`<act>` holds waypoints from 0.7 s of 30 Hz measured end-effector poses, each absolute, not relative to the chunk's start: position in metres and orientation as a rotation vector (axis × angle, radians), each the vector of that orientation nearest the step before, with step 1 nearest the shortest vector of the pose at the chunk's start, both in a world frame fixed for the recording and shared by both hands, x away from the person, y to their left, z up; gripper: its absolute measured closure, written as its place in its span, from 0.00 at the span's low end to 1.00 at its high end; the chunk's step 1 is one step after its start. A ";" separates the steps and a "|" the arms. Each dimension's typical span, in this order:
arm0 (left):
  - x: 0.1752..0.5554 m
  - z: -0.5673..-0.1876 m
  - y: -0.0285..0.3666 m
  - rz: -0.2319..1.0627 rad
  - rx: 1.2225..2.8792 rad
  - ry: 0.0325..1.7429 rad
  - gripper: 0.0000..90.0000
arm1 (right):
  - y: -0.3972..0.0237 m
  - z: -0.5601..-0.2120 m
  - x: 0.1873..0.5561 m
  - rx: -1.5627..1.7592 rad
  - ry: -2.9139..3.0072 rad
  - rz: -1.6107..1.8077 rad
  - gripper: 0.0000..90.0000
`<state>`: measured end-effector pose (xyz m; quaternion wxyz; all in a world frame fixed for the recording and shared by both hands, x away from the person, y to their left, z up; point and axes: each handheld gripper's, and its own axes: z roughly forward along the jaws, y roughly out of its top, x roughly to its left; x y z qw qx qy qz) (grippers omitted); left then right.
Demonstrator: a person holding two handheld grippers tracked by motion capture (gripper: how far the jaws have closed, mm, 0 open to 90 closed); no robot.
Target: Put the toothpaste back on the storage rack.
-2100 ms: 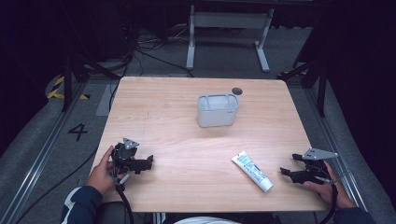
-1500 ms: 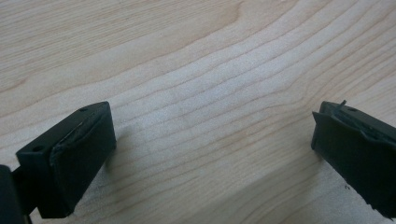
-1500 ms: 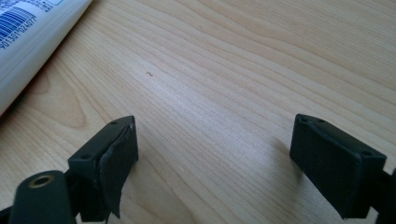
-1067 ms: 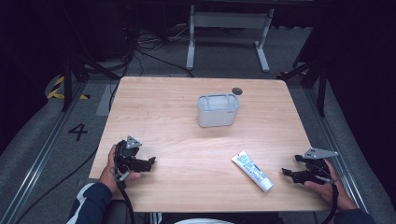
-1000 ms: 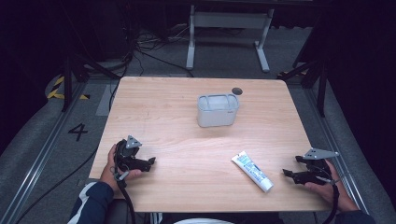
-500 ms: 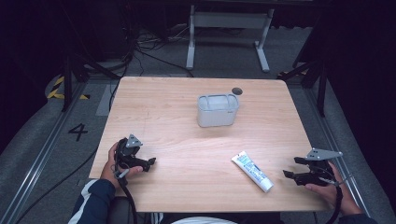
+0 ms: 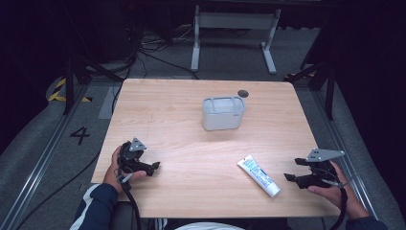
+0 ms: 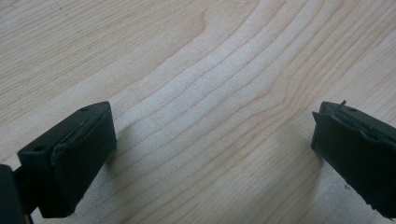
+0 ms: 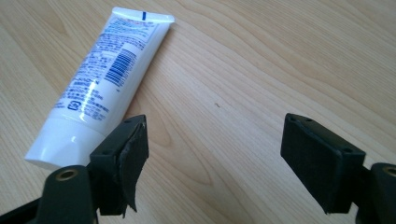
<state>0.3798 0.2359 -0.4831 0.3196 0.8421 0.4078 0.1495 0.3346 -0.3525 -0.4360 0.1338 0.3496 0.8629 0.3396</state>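
Barcode on tube [image 9: 100, 79] legible from right claw [image 9: 215, 154], apart, nearing; left claw [image 8: 210, 149] apart, probably empty.

White tube [image 7: 259, 176] with blue print, pale grey basket [image 7: 223, 113], light wood-grain table [image 7: 182, 110]

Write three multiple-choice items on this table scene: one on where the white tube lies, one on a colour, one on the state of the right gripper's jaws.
1. Where does the white plastic tube with blue print lie?
A. inside the basket
B. flat on the pale wooden table, near the right gripper
C. between the left gripper's jaws

2. What colour is the small mesh-walled basket?
A. red
B. light grey
C. green

3. How do the right gripper's jaws stand?
A. apart, holding nothing
B. clamped on the tube
C. shut tight, empty

Answers: 1 B, the high view shows it on bare wood beside that gripper. 2 B, its walls look pale grey. 3 A, the right gripper view shows bare wood between the pads, the tube off to one side.
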 end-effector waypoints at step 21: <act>0.380 -0.483 0.236 0.391 2.214 1.074 0.00 | -0.302 -0.427 0.345 0.896 2.565 0.959 0.30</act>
